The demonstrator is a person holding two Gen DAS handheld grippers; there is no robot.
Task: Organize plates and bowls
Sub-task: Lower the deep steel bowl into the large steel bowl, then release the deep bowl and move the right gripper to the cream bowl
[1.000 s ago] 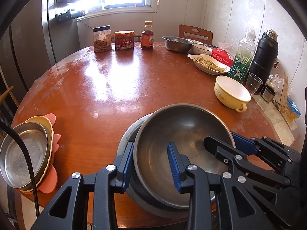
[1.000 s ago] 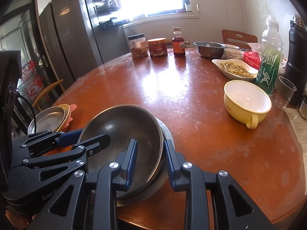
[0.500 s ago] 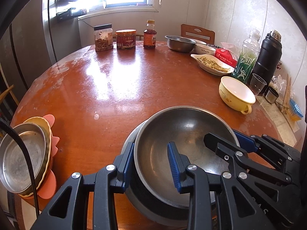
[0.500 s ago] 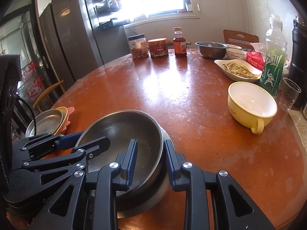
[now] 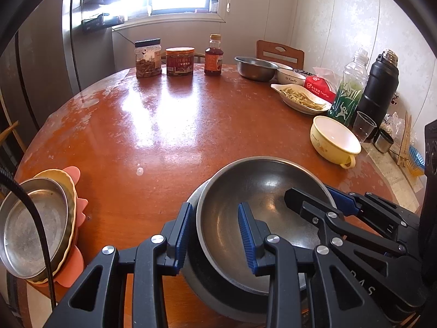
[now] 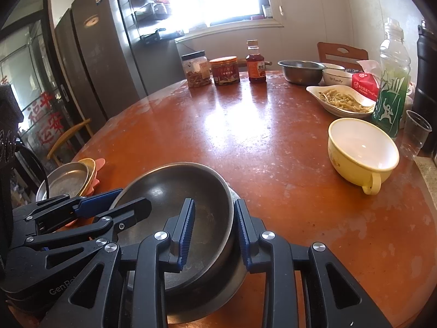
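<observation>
- The steel bowl [image 5: 262,207] sits tilted inside a wider steel dish [image 5: 215,298] at the near edge of the round orange worktop [image 5: 177,125].
- The left claw [image 5: 214,235] straddles the bowl's left rim, one blue pad outside and one inside, pinching the wall between them.
- The right claw [image 6: 214,235] straddles the bowl's right rim in the same way, and its pads look pressed on the metal, though the glare makes the contact hard to judge.
- In the left wrist view the right claw shows as black links reaching in over the bowl's far right edge.
- At the worktop's left edge lies a stack: a steel plate [image 5: 30,227] on a yellow plate [image 5: 69,191], both on a pink mat [image 5: 72,268].
- A yellow cup-shaped bowl [image 5: 334,143] with a handle stands apart to the right, near a clear plastic cup [image 5: 364,127].
- Further back stand two jars [image 5: 164,60], a sauce bottle [image 5: 213,56], another steel bowl [image 5: 255,68], a white dish of food [image 5: 300,99], a green-labelled bottle [image 5: 348,87] and a black flask [image 5: 378,87].
</observation>
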